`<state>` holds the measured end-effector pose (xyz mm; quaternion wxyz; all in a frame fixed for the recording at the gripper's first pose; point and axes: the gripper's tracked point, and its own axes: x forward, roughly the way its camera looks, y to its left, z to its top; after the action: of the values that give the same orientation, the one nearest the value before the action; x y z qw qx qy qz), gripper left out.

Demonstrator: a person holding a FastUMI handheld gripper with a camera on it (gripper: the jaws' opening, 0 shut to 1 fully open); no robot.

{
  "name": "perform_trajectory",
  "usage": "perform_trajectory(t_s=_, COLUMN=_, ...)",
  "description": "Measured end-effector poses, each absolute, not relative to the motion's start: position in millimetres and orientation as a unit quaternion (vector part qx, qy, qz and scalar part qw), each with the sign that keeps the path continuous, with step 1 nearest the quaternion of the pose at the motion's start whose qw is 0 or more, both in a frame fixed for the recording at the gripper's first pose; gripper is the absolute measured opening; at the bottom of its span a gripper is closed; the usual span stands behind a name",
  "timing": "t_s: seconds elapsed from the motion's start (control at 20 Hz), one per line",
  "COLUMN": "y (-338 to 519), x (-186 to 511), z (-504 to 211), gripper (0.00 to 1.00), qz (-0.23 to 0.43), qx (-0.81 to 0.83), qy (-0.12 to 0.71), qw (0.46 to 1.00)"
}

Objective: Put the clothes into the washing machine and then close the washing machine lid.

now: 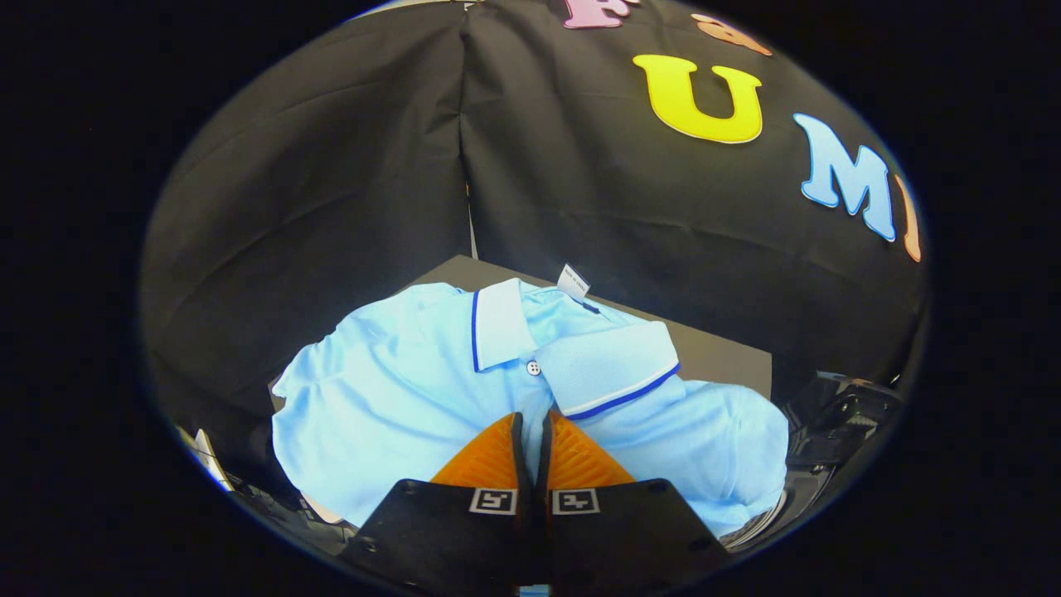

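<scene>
Gripper (530,419) — fingers together, pinching light-blue polo shirt (398,398) fabric near the placket. Risk — thin pinch slips; trailing cloth snags.

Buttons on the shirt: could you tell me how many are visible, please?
1. A single button sits on the shirt placket, between the collar flaps, just ahead of the gripper, whose fingers are nearly together over the fabric. Others may be hidden beneath them.

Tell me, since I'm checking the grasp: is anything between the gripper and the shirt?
Nothing visible. The gripper has its fingers nearly together, with only a thin gap, right over the light blue polo shirt, just below its collar.
</scene>
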<state>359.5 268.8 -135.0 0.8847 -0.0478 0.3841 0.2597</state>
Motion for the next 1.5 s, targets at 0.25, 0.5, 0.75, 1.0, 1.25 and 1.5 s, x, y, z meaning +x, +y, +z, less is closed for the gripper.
perform_trajectory(t_s=0.25, y=268.3, x=350.0, z=-104.7, gripper=0.02, qz=0.287, qx=-0.028, qy=0.329, qw=0.899)
perform_trajectory(t_s=0.5, y=258.8, x=334.3, z=-74.4, gripper=0.02, qz=0.301, qx=0.008, qy=0.307, qw=0.903)
perform_trajectory(t_s=0.75, y=235.0, x=329.0, z=-50.0, gripper=0.01, qz=0.300, qx=0.023, qy=0.278, qw=0.912)
perform_trajectory(t_s=1.0, y=205.7, x=327.6, z=-27.1, gripper=0.01, qz=0.291, qx=0.038, qy=0.259, qw=0.920)
perform_trajectory(t_s=1.25, y=164.1, x=331.6, z=-8.1, gripper=0.01, qz=0.264, qx=0.051, qy=0.237, qw=0.934)
perform_trajectory(t_s=1.5, y=117.3, x=336.9, z=3.1, gripper=0.01, qz=0.232, qx=0.051, qy=0.226, qw=0.945)
